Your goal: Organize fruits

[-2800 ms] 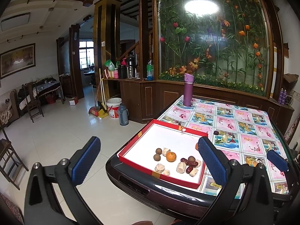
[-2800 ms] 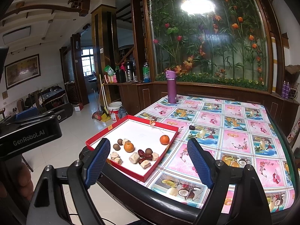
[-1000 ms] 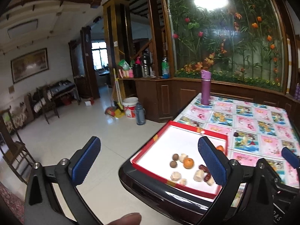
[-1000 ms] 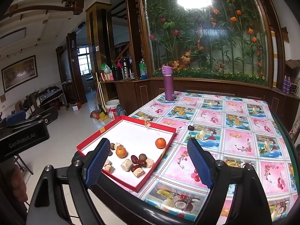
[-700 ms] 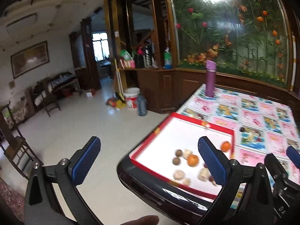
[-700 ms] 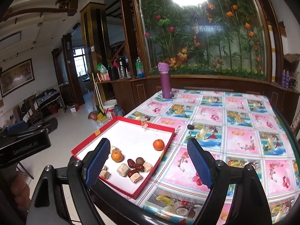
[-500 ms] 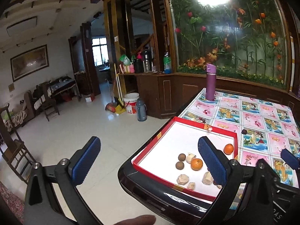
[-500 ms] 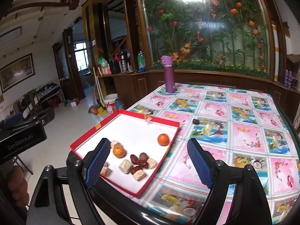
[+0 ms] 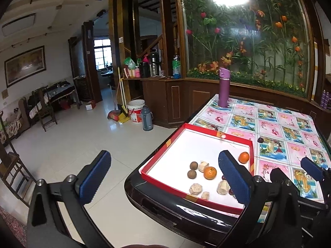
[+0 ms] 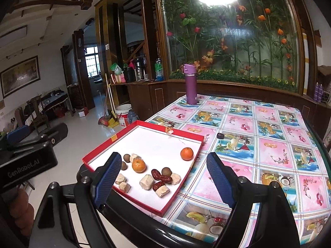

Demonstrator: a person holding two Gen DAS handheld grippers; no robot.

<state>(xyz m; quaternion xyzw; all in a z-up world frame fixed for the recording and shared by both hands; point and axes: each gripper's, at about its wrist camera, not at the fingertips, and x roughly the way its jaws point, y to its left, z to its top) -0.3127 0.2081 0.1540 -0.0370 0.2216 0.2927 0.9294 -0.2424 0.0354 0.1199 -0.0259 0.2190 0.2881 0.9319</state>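
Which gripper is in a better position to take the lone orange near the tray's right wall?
Probably the right gripper: open, empty, the orange lies ahead between its fingers. The left gripper points mostly past the red tray.

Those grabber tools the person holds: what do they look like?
Each is a black plastic frame with silver bolts and two fingers faced with ribbed blue pads. The left gripper has "GenRobot.AI" printed in grey on its body; the right gripper looks the same.

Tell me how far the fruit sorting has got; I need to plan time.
Nothing looks sorted: oranges, red dates and brown round fruits lie mixed in the red tray. Both the left gripper and right gripper are open and empty. All sorting remains.
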